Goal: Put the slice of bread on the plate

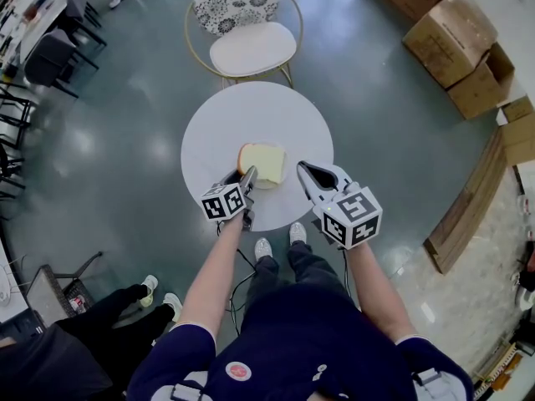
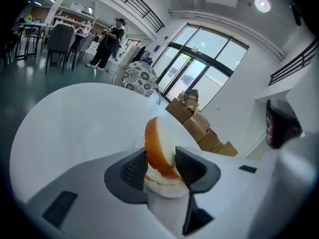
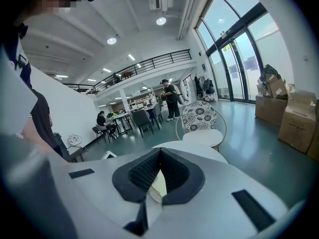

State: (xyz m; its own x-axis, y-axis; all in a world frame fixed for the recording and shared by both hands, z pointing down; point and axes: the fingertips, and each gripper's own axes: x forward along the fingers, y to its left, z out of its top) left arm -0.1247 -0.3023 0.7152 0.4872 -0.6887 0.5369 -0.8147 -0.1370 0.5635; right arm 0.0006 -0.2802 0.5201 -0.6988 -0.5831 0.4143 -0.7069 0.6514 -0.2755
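Note:
A slice of bread (image 1: 262, 162) with a brown crust rests on a white plate (image 2: 167, 192) near the front of the round white table (image 1: 251, 111). In the left gripper view the bread (image 2: 158, 148) stands tilted on its edge between the jaws, its lower edge down on the plate. My left gripper (image 1: 248, 176) is at the slice's near left corner, open, with its pads close beside the bread. My right gripper (image 1: 304, 170) hovers just right of the plate, shut on nothing. Its pads meet at the tips (image 3: 159, 153).
A round chair with a patterned back (image 1: 242, 23) stands behind the table. Cardboard boxes (image 1: 456, 36) and leaning boards (image 1: 468, 207) fill the right side. Dark chairs (image 1: 50, 57) stand far left. A bystander's shoes (image 1: 150, 286) are near my left.

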